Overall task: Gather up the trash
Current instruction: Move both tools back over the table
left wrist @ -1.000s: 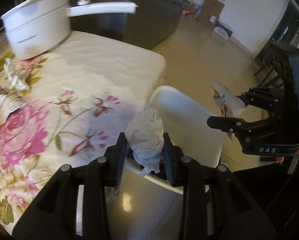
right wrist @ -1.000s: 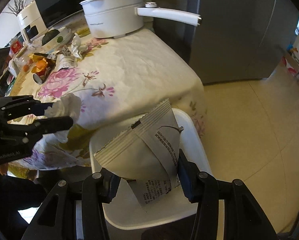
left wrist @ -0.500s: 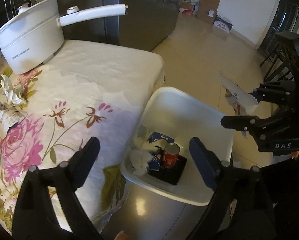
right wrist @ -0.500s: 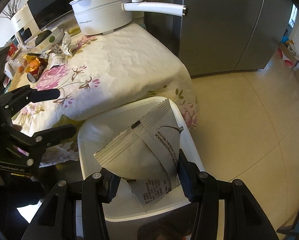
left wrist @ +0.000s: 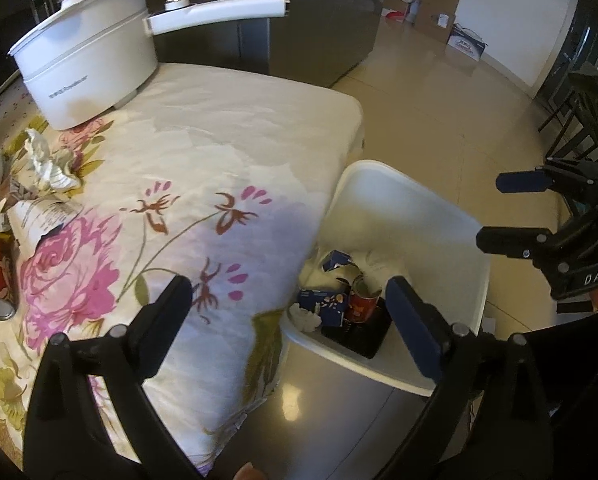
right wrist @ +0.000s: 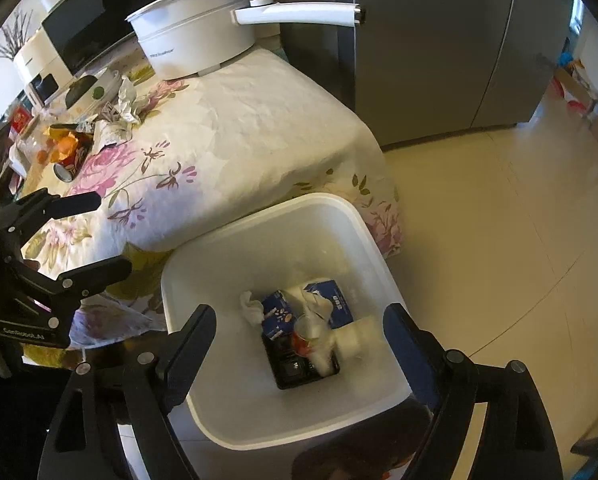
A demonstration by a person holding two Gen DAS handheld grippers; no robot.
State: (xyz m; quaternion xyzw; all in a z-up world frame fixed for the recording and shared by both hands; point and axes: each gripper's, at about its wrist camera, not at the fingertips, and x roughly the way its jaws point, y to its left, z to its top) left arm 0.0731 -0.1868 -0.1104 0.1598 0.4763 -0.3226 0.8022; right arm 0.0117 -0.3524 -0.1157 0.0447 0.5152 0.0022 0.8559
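Left wrist view: the left gripper (left wrist: pixel 287 304) hangs spread wide and empty over the seam where the table's near corner meets the white bin (left wrist: pixel 451 216), which stands tucked just beside that corner, presumably so trash can drop straight in. Down inside lie a red can (left wrist: pixel 362 300), blue cartons (left wrist: pixel 323 304) and a crumpled tissue (left wrist: pixel 306 317). More litter waits along the tablecloth's (left wrist: pixel 219 152) left edge: crumpled wrappers (left wrist: pixel 45 168) just in front of the white pot (left wrist: pixel 87 68).

Right wrist view: the right gripper (right wrist: pixel 299 340) is likewise released, nothing between its fingers, poised directly above the bin's (right wrist: pixel 259 220) mouth. The trash sits at the bottom. Off at the table's far left, the orange wrapper (right wrist: pixel 65 146) and a tipped can (right wrist: pixel 65 172) remain to be fetched, I'd judge.
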